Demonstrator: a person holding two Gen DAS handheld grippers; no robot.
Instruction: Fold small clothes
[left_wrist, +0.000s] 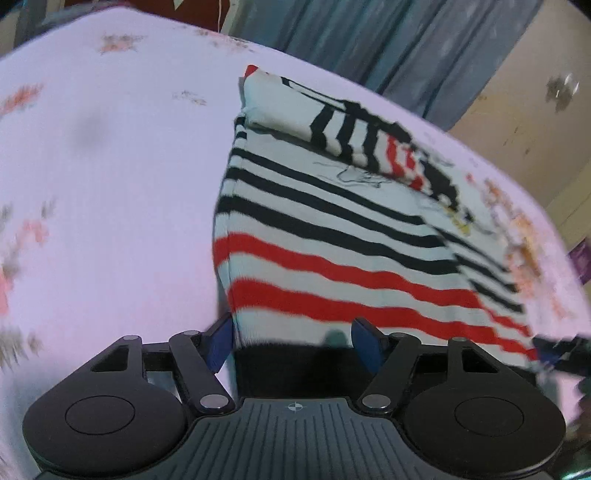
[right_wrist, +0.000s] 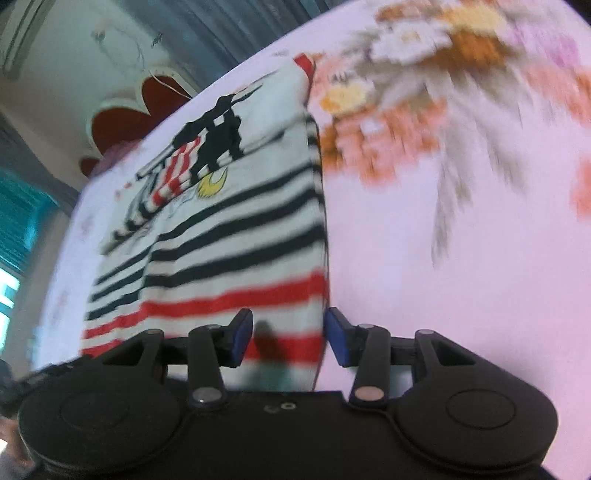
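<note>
Left wrist view: the striped shirt lies partly folded on the floral bedsheet, its hem between the spread fingers of the left gripper and right gripper, neither clamped.

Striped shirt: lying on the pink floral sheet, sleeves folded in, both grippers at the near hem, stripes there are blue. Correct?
Not quite. The stripes of the striped shirt nearest the hem are red, not blue; black ones sit farther up. Both wrist views show it. The rest stands: left gripper and right gripper at the hem, on the floral sheet.
</note>
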